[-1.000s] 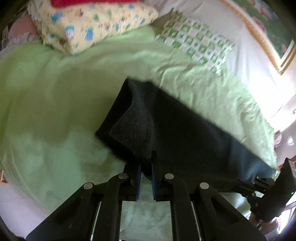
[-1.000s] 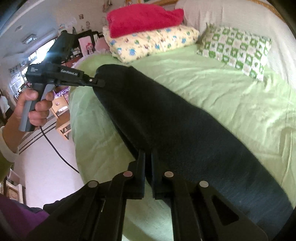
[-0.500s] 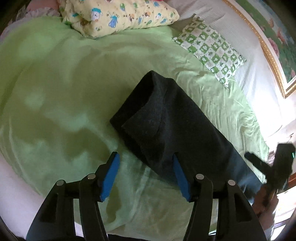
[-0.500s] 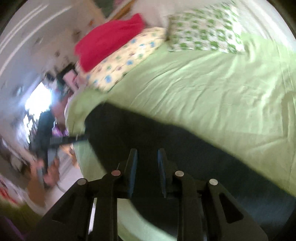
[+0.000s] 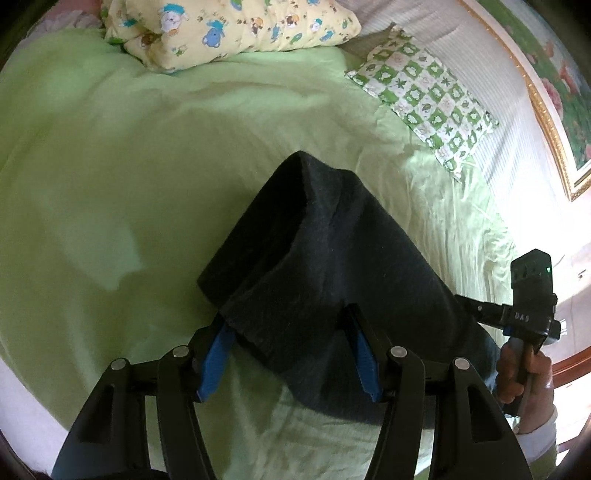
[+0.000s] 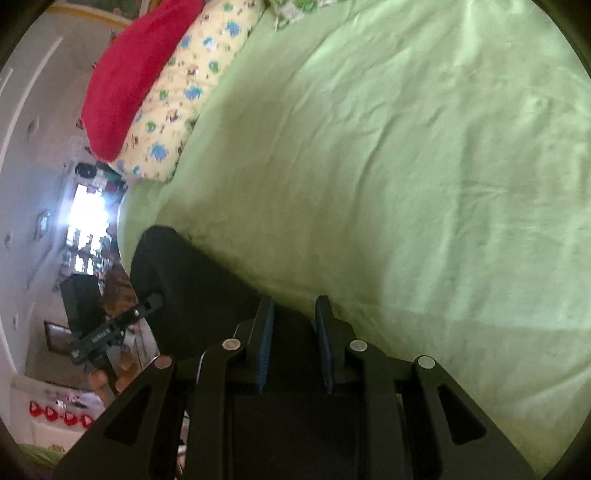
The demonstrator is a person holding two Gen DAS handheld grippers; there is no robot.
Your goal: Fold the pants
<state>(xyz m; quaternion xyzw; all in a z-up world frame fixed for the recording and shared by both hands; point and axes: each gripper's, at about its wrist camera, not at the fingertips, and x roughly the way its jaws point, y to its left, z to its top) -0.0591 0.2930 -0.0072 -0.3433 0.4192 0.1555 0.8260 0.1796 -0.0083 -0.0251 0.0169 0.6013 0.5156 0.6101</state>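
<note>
The dark pants (image 5: 317, 266) lie on the green bed sheet (image 5: 110, 177), folded over so one end makes a thick double layer. The left gripper (image 5: 290, 354) hangs right over the near edge of the pants. Its two blue pads (image 5: 214, 360) stand wide apart, one on each side of the folded edge, and they do not pinch the cloth. The right gripper (image 6: 293, 345) sits over the other end of the pants, with its pads a little apart and nothing squeezed between them. A yellow pillow with little animals (image 5: 229, 29) and a green checked pillow (image 5: 424, 99) rest at the far end of the bed. A red blanket (image 6: 125, 74) lies on the yellow pillow.
</note>
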